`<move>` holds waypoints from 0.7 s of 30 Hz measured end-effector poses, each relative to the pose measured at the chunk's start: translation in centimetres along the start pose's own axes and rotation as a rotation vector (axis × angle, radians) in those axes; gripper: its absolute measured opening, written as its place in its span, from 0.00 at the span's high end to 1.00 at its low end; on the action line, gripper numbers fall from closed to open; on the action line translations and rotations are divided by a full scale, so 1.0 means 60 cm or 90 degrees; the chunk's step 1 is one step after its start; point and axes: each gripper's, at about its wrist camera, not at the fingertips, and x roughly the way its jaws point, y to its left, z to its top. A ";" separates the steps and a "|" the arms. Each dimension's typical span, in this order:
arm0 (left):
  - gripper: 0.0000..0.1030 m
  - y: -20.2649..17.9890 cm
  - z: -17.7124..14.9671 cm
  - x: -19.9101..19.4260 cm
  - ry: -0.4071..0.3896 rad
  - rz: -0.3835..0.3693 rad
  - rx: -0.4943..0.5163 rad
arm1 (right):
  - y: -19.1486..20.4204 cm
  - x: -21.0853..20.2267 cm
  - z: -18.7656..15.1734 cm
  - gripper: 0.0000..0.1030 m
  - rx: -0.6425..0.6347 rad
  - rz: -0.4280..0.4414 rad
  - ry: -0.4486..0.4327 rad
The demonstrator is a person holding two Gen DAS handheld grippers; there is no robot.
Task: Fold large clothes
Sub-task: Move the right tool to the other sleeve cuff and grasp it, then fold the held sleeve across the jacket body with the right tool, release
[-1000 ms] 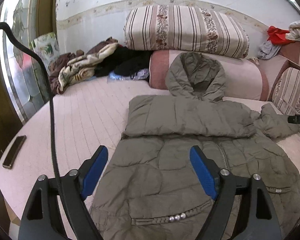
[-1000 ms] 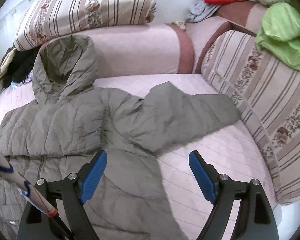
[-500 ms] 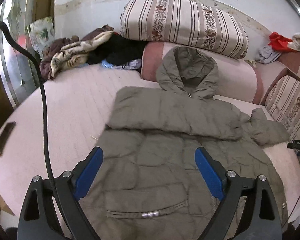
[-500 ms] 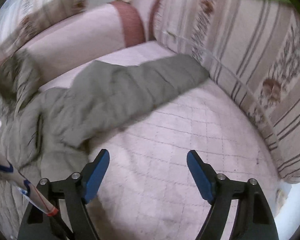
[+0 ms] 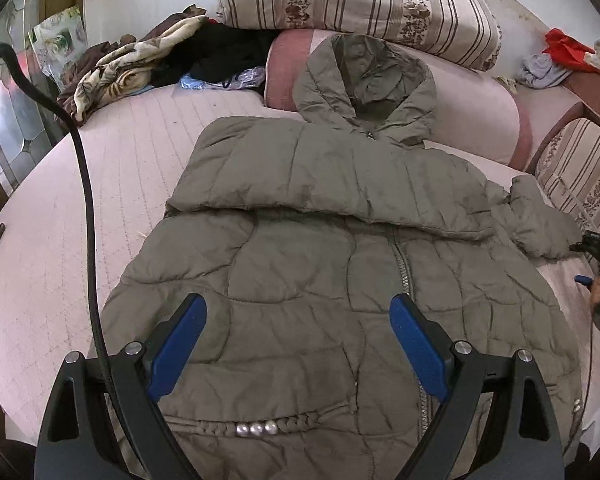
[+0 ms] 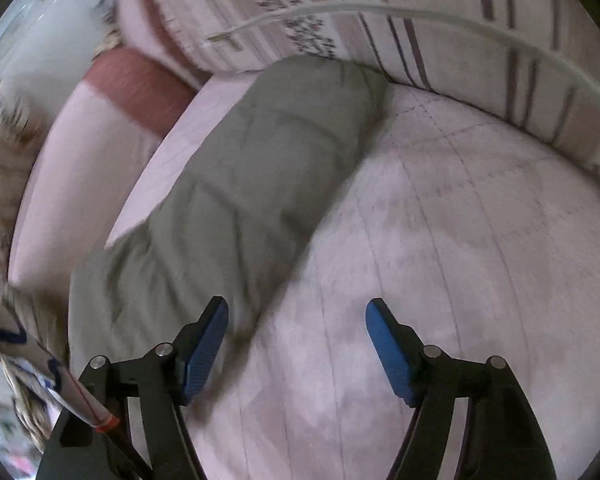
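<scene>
Both grippers hold nothing — the left gripper (image 5: 298, 344) gapes wide above the jacket (image 5: 324, 280) spread on the bed (image 5: 100, 200); the right gripper (image 6: 296, 340), jaws just narrowing, hovers beside its sleeve (image 6: 240, 184).

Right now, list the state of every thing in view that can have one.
Jacket: spread flat on the bed, front up, zipped.
Hood: open, propped against the cushion.
One sleeve: folded across the chest.
Other sleeve: stretched out sideways, unfolded.
Left gripper: open, empty, over the jacket.
Right gripper: open, empty, jaws just closing, beside the outstretched sleeve.
</scene>
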 end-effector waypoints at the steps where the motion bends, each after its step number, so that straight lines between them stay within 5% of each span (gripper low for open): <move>1: 0.10 0.002 0.002 -0.002 -0.001 -0.001 0.001 | -0.002 0.004 0.013 0.26 0.009 0.006 -0.011; 9: 0.10 -0.008 0.018 -0.009 -0.003 0.002 -0.002 | 0.007 0.042 0.082 0.28 0.026 0.039 -0.033; 10: 0.10 -0.011 0.019 -0.010 -0.004 0.002 0.000 | 0.007 0.047 0.089 0.32 0.031 0.033 -0.037; 11: 0.10 -0.016 0.019 -0.013 -0.004 0.003 0.005 | 0.007 0.049 0.094 0.48 0.033 0.023 -0.040; 12: 0.10 -0.021 0.020 -0.017 -0.005 0.003 0.011 | 0.006 0.049 0.101 0.75 0.032 0.007 -0.043; 13: 0.10 -0.027 0.021 -0.022 -0.008 0.001 0.017 | 0.003 0.049 0.108 0.85 0.031 0.017 -0.035; 21: 0.10 -0.040 0.026 -0.072 -0.058 0.015 0.062 | 0.072 -0.089 0.103 0.92 -0.089 0.054 -0.093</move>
